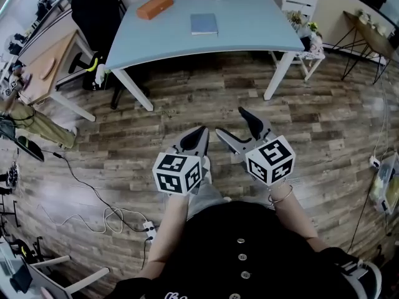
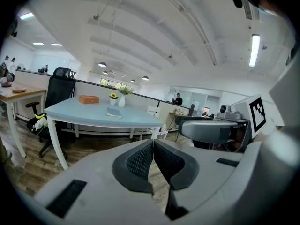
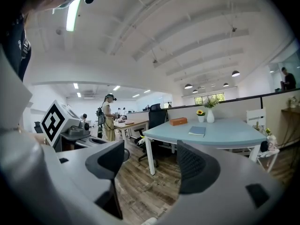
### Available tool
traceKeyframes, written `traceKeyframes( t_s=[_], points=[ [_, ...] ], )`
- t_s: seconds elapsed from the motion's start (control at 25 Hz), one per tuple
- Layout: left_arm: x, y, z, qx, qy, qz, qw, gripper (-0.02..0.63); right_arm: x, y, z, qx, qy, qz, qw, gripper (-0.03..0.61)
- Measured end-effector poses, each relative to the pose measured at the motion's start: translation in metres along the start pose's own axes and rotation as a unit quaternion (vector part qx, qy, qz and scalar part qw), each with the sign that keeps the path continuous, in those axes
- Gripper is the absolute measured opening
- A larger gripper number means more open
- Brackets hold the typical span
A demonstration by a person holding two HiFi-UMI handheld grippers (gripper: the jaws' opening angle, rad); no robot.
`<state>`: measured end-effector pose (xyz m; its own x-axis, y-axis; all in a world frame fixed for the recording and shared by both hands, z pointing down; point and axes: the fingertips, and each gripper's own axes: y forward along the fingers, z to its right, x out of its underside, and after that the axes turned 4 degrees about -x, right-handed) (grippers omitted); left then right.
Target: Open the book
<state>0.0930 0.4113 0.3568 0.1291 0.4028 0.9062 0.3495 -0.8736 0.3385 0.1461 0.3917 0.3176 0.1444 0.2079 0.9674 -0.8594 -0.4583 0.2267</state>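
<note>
Over the floor (image 1: pixel 156 104), well apart from the tabletop (image 1: pixel 249 23) where the closed book (image 1: pixel 204 24) is lying, I am holding my left tool (image 1: pixel 201 132) clenched empty and my right tool (image 1: pixel 230 121) released, judging the approach unstarted: closing in, then catching the cover's edge.

lt blue table (image 1: pixel 249 23), book (image 1: pixel 204 23) prob blue-grey, orange box (image 1: pixel 154 7), wood-grain floor (image 1: pixel 124 142)
</note>
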Motion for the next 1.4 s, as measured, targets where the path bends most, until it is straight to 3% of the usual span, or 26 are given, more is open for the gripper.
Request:
traceKeyframes(
  t_s=[0.84, 1.4],
  points=[
    [-0.082, 0.115, -0.164, 0.034, -0.018, -0.009, 0.9992, 0.015, -0.038, 0.164, 0.109, 0.046, 0.042, -0.011, 0.998, 0.357],
    [-0.087, 0.137, -0.201, 0.057, -0.017, -0.025, 0.9979, 0.015, -0.03, 0.194, 0.135, 0.082, 0.05, -0.037, 0.995, 0.357]
  ],
)
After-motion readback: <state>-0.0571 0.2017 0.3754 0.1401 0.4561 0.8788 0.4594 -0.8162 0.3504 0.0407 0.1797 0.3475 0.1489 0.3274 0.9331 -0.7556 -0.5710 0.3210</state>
